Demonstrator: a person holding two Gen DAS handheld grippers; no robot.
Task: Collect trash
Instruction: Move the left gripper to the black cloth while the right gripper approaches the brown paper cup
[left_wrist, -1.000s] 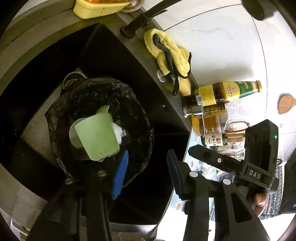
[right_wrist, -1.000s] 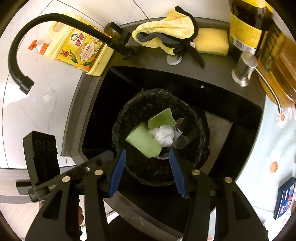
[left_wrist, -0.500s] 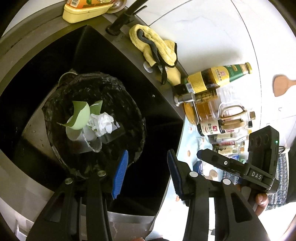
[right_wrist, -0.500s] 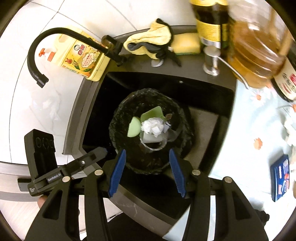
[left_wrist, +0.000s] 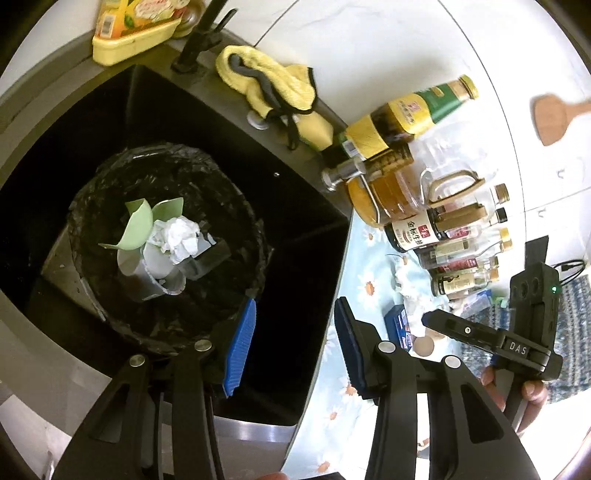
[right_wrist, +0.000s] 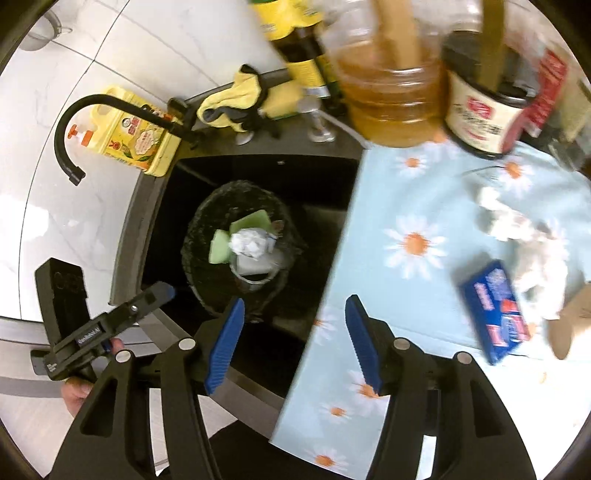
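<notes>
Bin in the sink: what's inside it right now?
The black-lined bin holds a crumpled white tissue on top, pale green card pieces and a white cup-like container beneath. Anything deeper is covered by these and the dark liner.

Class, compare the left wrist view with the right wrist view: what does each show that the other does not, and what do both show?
Only the left wrist view shows the wooden spatula on the wall and the row of small bottles. Only the right wrist view shows the black faucet spout. Both show the bin with the crumpled tissue, the yellow cloth, and the blue box.
</notes>
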